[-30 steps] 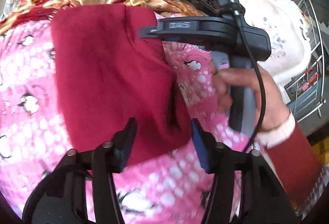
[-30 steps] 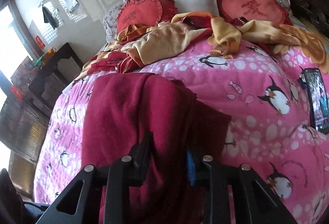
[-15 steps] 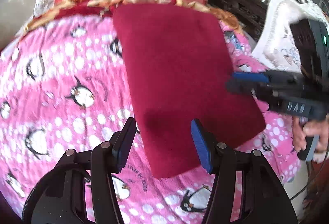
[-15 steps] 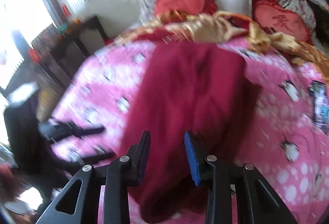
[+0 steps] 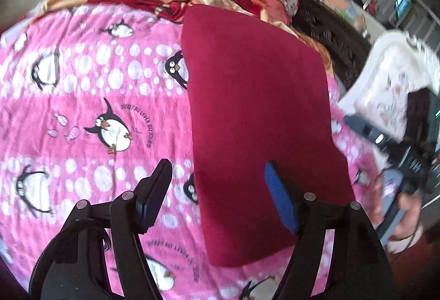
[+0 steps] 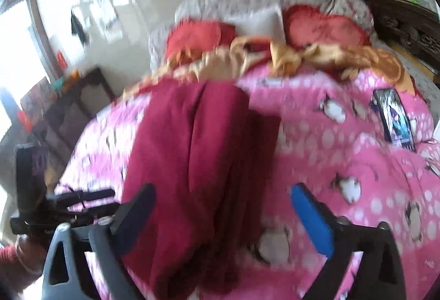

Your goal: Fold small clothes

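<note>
A dark red garment point(image 5: 258, 118) lies folded into a long rectangle on the pink penguin blanket point(image 5: 90, 96). My left gripper point(image 5: 217, 181) is open and empty, hovering above the garment's near left edge. In the right wrist view the same garment point(image 6: 192, 162) lies flat with soft lengthwise creases. My right gripper point(image 6: 222, 201) is wide open and empty above its near end. The right gripper point(image 5: 396, 143) shows blurred at the far right of the left wrist view. The left gripper point(image 6: 82, 201) shows at the left of the right wrist view.
Red heart cushions point(image 6: 324, 27), a white pillow point(image 6: 264, 19) and crumpled gold and red fabric point(image 6: 316, 55) lie at the bed's head. A phone point(image 6: 396, 118) lies on the blanket at the right. A dark carved cabinet point(image 5: 330, 41) and a white chair point(image 5: 390, 79) stand beside the bed.
Both grippers let go of the garment and opened. They drew back and apart, and the garment now lies flat on the blanket.
</note>
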`<state>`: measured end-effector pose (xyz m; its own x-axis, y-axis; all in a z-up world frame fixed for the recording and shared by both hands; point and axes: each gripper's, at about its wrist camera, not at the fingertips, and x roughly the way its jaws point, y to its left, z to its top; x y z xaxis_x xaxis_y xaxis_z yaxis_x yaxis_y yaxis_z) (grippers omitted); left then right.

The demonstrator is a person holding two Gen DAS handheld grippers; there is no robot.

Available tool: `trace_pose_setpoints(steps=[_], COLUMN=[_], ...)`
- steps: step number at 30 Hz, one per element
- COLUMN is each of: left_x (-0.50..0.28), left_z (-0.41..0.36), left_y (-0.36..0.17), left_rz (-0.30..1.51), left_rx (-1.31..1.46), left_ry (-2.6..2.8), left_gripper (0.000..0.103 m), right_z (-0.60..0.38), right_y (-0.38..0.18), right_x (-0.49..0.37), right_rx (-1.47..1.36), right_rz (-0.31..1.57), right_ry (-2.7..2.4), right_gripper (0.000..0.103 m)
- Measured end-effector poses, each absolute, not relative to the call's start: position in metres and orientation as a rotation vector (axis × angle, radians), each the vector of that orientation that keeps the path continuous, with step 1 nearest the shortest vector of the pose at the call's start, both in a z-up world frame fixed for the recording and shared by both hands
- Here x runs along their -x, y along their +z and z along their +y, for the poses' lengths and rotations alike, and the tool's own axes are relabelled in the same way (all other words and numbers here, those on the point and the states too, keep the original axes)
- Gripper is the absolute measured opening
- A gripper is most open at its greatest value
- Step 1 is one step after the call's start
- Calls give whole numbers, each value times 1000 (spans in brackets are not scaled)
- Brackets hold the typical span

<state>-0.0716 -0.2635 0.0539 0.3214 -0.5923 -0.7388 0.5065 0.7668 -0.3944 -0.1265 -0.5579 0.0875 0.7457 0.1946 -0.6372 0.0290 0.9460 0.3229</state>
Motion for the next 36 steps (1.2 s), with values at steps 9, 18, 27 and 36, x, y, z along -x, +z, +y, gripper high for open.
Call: trace_pose_setpoints(steps=[9,18,27,36], left_x=[50,48,67,101], left_z=[-283,-297,-244,-166], left_y=[42,32,80,101], left_rz=[1038,1052,1051,1135], left_rx=[152,156,173,72], left_ry=[-815,-871,-919,-762], left_gripper=[79,71,42,42], right_z=[-564,-553,-527,-462], right_y=[36,37,84,67], right_x=[86,83,101,114], right_rx=[-412,-447,-500,-625], right_rz=[839,838,810,910], right_ry=[165,191,303,472], right_gripper=[99,56,44,44])
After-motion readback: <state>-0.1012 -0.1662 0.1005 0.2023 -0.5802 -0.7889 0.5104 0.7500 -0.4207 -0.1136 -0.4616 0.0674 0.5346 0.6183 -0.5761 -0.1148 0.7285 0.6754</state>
